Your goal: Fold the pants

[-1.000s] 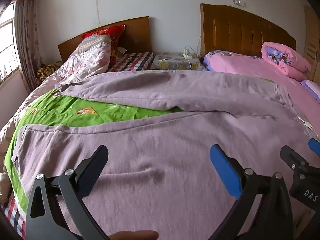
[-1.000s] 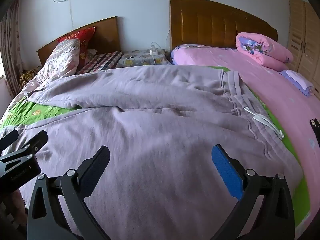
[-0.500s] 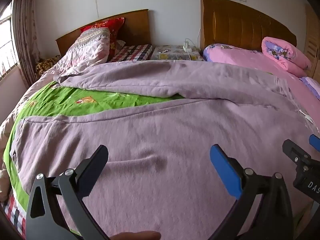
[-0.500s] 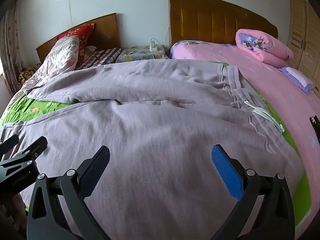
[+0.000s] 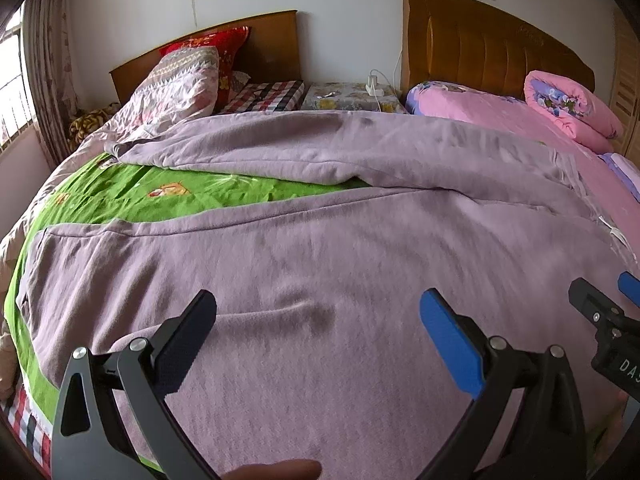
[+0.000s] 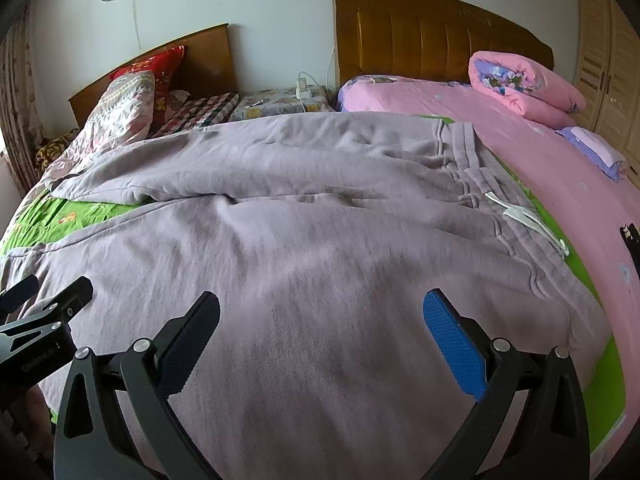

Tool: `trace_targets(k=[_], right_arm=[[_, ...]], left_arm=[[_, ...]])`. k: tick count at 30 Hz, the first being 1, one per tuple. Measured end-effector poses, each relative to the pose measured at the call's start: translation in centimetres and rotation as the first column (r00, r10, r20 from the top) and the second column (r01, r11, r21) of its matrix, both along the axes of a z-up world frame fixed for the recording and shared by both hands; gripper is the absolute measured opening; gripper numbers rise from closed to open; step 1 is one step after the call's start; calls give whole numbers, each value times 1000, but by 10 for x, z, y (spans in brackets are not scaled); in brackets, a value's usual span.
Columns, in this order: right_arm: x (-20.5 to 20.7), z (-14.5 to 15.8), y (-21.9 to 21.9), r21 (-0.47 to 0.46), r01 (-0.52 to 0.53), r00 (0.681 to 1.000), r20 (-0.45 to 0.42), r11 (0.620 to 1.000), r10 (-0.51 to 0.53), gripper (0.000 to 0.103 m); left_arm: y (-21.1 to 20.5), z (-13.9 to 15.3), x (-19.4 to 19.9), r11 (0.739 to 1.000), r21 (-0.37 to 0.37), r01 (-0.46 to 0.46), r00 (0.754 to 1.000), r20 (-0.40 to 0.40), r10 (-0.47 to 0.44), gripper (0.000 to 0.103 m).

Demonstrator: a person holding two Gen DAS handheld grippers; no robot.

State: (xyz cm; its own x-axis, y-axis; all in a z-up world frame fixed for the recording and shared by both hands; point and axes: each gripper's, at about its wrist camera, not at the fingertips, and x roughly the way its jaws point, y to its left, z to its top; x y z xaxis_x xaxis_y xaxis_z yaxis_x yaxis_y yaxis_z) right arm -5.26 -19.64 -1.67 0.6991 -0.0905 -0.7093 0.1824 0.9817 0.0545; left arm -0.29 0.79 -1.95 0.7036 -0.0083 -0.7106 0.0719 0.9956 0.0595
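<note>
On the near bed, over a green printed sheet, lilac pants lie spread flat, unfolded; waistband to the right w/ a white drawstring trailing off it toward the green strip; two legs run left — near leg broad and flat under both cams, far leg angled away toward the headboards, a wedge of green sheet showing between them; legs meet at the crotch approx. centre of the right wrist view; near-leg hem sits at the left edge of the sheet. L gripper hovers above the near leg, jaws wide apart, nothing between them; one black pad, one blue pad; contact w/ the cloth can't be judged from this angle. R gripper same config — jaws wide apart, empty, above the upper-leg/seat area of the pants; each gripper's tip shows at the edge of the other's view, so the two sit side by side, L nearer the hem end, R nearer the waistband. A fingertip shows at the bottom edge of the left wrist view. Background: two wooden headboards against a white wall; red pillow and patterned quilt on the left; pink bedspread w/ a rolled pink quilt on the right; wardrobe at far right.
</note>
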Motion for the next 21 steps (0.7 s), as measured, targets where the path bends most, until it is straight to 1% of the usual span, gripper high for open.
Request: trace_targets(k=[12,15,18,21], right_arm=[[0,-1,0,2,0,1000,-3,1000,0,99],[0,-1,0,3,0,1000,-3,1000,0,99],[-1,-1,-1,2,1,1000,-3,1000,-1,99],[-2,-2,-2,3,3,1000,-4,1000,-3,99]], left_arm=[[6,-5,-1,1000,-13,-2,1000,-24,2,102],[8,-5,0,999,-34,6,1000,-29,-7,102],[12,-5,0,997,-79,13,999,-34,-16,102],[18,-2,-1,995,-94,-15,1000,-17,13,102]])
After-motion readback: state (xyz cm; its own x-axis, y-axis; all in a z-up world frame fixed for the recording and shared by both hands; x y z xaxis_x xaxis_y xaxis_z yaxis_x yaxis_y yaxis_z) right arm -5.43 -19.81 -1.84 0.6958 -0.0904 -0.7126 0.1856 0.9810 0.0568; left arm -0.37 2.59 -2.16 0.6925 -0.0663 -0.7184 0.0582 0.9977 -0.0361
